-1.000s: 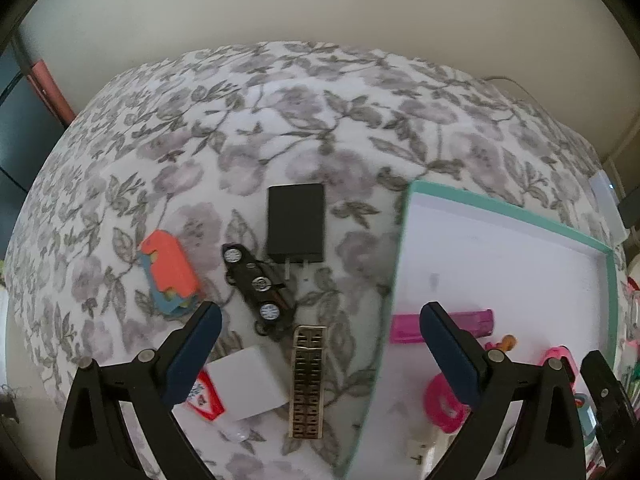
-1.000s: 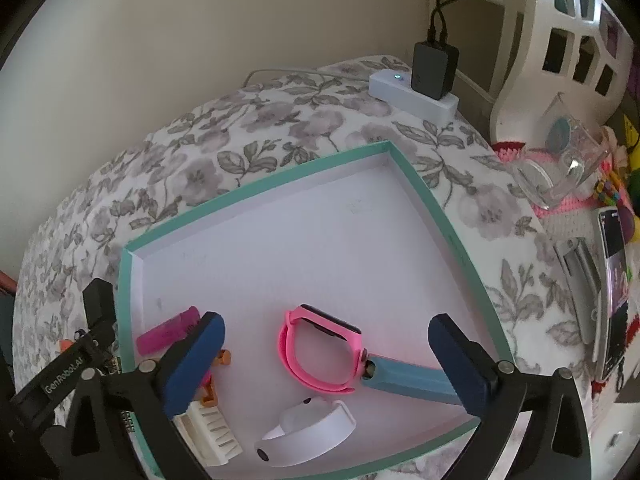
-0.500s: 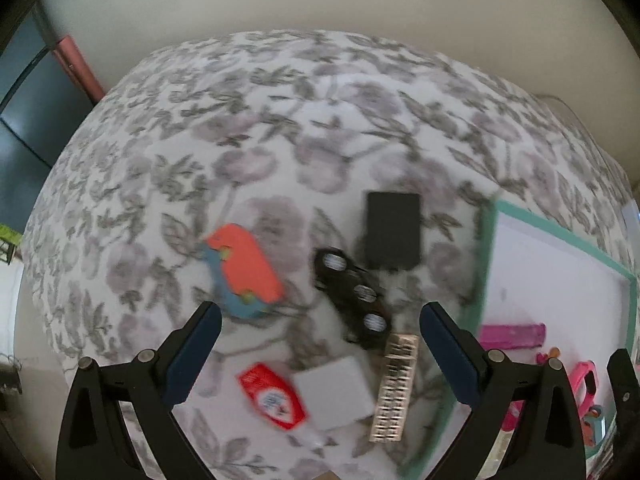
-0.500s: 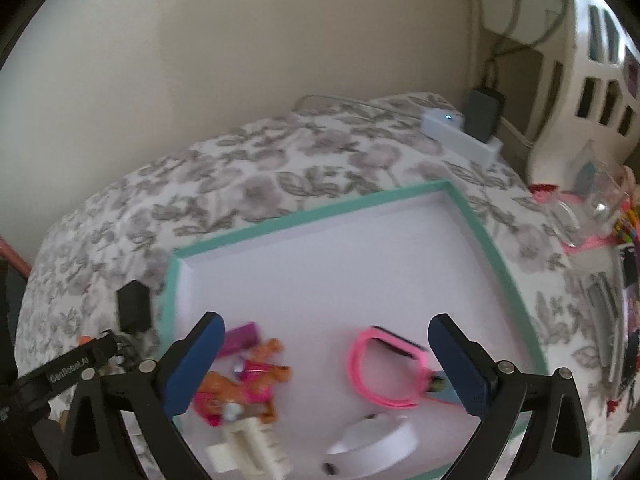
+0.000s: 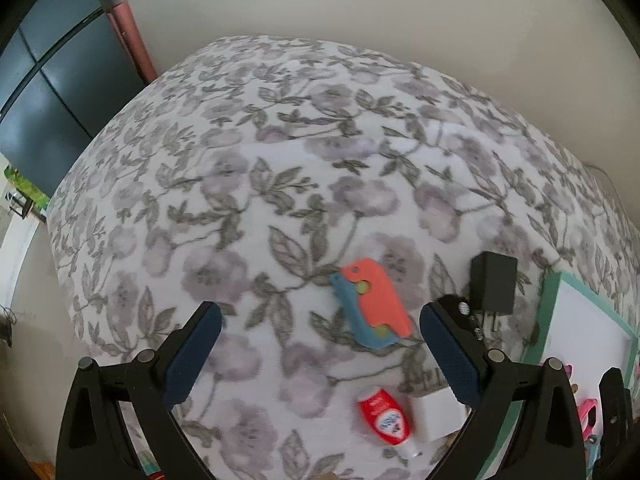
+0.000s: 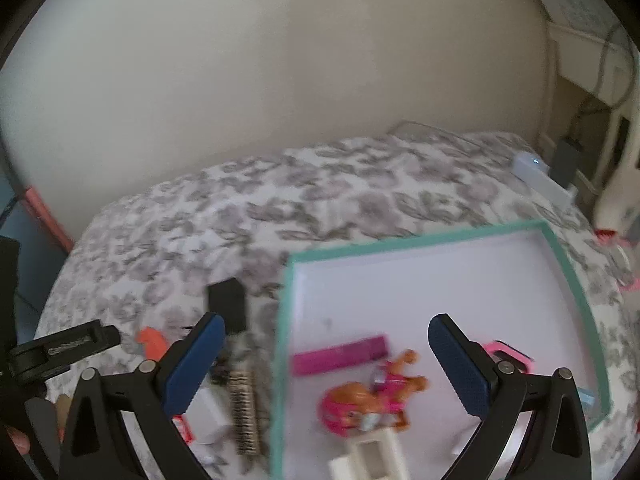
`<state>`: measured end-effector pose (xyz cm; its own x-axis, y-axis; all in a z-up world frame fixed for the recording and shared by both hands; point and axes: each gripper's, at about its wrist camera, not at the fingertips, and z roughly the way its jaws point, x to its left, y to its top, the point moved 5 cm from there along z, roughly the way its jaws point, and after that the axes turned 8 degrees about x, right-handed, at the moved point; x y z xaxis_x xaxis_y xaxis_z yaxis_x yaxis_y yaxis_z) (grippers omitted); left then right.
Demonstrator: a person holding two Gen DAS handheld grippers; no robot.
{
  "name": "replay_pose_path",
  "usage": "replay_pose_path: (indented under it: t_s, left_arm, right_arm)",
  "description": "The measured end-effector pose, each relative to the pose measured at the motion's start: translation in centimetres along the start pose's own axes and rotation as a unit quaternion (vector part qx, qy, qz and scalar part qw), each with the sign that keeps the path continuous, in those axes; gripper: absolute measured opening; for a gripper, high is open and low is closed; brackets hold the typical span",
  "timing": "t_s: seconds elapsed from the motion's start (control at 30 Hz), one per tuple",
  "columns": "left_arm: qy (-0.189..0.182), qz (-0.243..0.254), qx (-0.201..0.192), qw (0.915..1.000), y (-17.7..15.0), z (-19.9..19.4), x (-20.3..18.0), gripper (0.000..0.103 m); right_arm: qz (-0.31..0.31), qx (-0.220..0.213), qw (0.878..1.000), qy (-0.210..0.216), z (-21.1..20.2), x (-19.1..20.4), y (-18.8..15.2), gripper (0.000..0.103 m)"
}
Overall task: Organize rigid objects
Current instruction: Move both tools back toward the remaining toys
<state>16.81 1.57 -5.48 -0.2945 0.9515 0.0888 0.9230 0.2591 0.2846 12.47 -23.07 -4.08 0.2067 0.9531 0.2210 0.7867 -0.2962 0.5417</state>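
My left gripper [image 5: 320,356] is open and empty above the floral cloth. An orange and blue toy [image 5: 372,308] lies between its fingers, nearer the right one. A black charger [image 5: 492,290], a red-capped tube [image 5: 384,418] and a white block [image 5: 440,414] lie to the right. My right gripper [image 6: 326,364] is open and empty over the left edge of the teal-rimmed white tray [image 6: 440,236]. In the tray lie a magenta bar [image 6: 340,356], an orange and pink toy [image 6: 368,400], a pink watch [image 6: 512,356] and a white block [image 6: 372,452].
A tan ribbed bar [image 6: 244,408] and the black charger [image 6: 226,304] lie on the cloth left of the tray. A white power strip [image 6: 540,178] sits at the far right. A dark cabinet [image 5: 48,92] stands at the far left. The table's left edge [image 5: 60,280] is close.
Both grippers have swung to the left. The objects and the tray have slid to the right in both views. The left view now shows more bare cloth.
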Motion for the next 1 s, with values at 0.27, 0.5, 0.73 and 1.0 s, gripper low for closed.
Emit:
replay_pose_path:
  t_s: [0.27,0.5,0.73,1.0]
  left_arm:
    - [-0.009,-0.013,0.022,0.9996,-0.5,1.0,1.5,0.099]
    - [-0.023,-0.017,0.081,0.9963,-2.4,3.6,1.1,0.099]
    - [-0.031,-0.020,0.135,0.9901,-4.1,6.1,0.1,0.099]
    - [-0.028,-0.016,0.161,0.9864,-5.4,7.6,-0.5,0.099]
  right_arm:
    - [-0.060,0.040,0.997,0.042,1.5,4.7,-1.4,0.103]
    - [-0.119,0.094,0.988,0.038,3.6,7.3,-3.8,0.103]
    - [-0.116,0.130,0.984,0.021,4.7,6.5,-4.8,0.098]
    - [-0.078,0.137,0.987,0.006,4.1,3.8,-4.0,0.095]
